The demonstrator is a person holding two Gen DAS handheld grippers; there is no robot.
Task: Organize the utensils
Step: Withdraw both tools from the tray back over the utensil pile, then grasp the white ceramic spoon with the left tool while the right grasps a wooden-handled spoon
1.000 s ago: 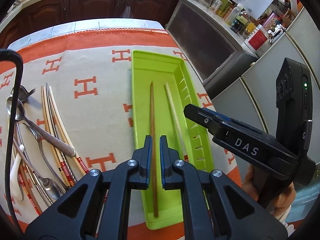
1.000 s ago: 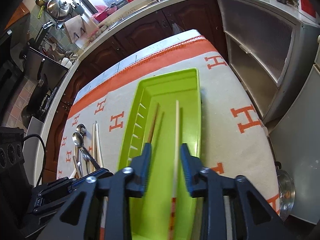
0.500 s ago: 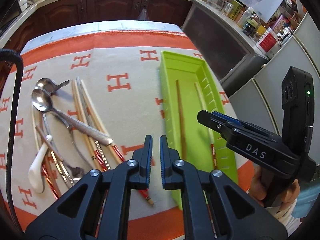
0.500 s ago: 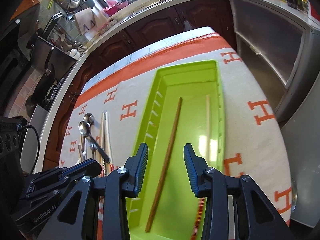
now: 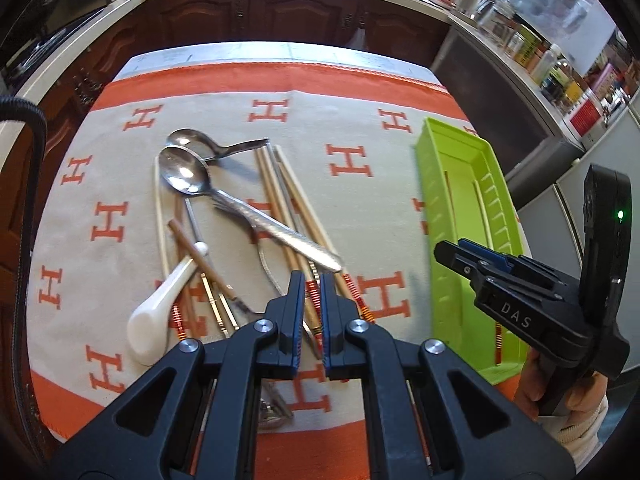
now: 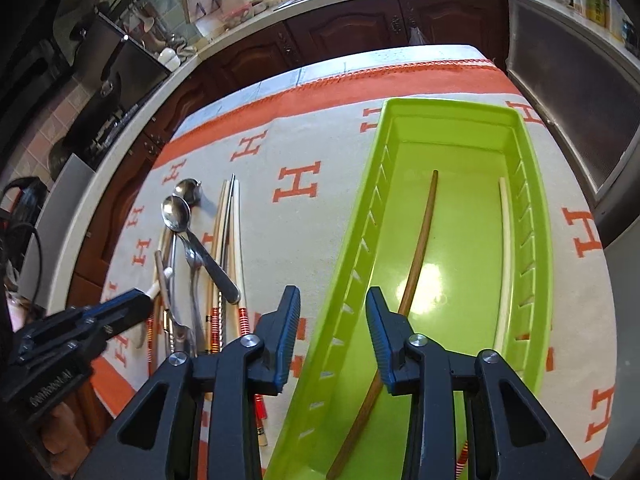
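On the left of the worktop [image 5: 360,80], the loose heap of spoons, a fork and chopsticks [image 5: 280,216] waits on the patterned cloth. The left gripper [image 5: 310,292] hangs just above the chopsticks' banded ends, jaws nearly together and empty. For a clean pick I judge it should spread them first, then take one stick near its end, clear of the long metal spoon [image 5: 224,200] lying across the bundle. Further right, the right gripper [image 6: 332,320], jaws part open, just narrowing, holding nothing, hovers over the green tray's [image 6: 448,108] near wall; two chopsticks lie inside.
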